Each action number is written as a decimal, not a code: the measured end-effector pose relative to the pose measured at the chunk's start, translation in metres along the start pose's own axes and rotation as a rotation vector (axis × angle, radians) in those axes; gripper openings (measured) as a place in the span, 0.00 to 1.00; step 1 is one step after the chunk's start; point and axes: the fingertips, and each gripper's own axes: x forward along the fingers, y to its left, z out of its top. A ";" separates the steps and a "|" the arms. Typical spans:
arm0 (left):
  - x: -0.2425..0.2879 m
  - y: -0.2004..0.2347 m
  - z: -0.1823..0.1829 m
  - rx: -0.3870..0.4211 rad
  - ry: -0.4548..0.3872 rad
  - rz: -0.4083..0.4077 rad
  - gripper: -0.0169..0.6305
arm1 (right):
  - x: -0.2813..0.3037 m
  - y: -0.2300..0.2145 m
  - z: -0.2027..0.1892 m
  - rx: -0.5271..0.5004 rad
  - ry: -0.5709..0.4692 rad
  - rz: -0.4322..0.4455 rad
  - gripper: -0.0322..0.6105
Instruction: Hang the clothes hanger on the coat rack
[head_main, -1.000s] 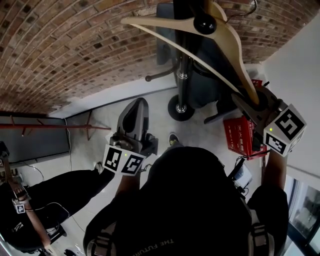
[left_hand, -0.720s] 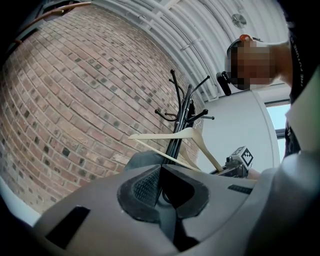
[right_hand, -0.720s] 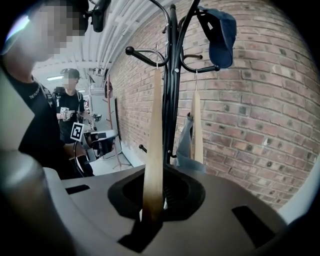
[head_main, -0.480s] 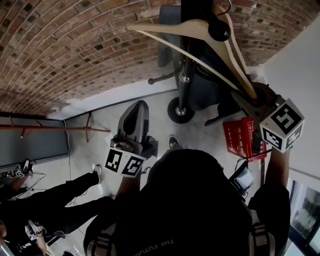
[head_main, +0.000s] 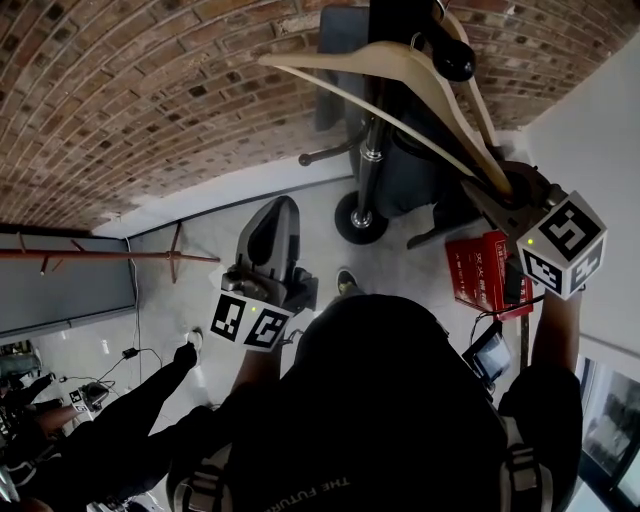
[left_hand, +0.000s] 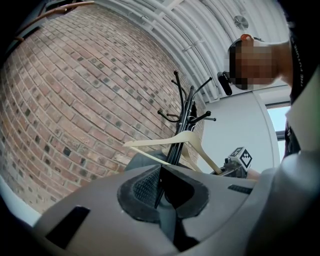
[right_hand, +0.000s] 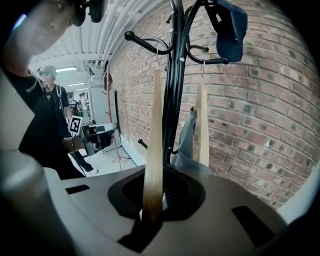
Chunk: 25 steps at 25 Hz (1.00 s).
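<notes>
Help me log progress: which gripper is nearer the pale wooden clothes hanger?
Right. The right gripper is shut on one end of the pale wooden clothes hanger; the left gripper is apart from it, lower down, jaws together.

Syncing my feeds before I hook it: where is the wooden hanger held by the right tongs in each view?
Head view: hanger at top centre, slanting down to the right tongs at right.
Left gripper view: hanger small, at centre, against the rack.
Right gripper view: hanger edge-on, upright, just left of centre, clamped in the tongs.
Shared landmark: the black coat rack.
</notes>
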 end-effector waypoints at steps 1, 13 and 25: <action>0.000 0.000 0.000 -0.001 0.000 0.000 0.06 | 0.000 0.001 -0.001 0.000 0.007 0.001 0.12; -0.007 -0.002 -0.003 -0.003 0.007 0.001 0.06 | 0.003 0.005 -0.015 0.041 0.039 0.007 0.12; -0.016 -0.005 -0.002 0.003 0.008 0.002 0.06 | 0.006 0.014 -0.017 0.049 0.022 0.028 0.12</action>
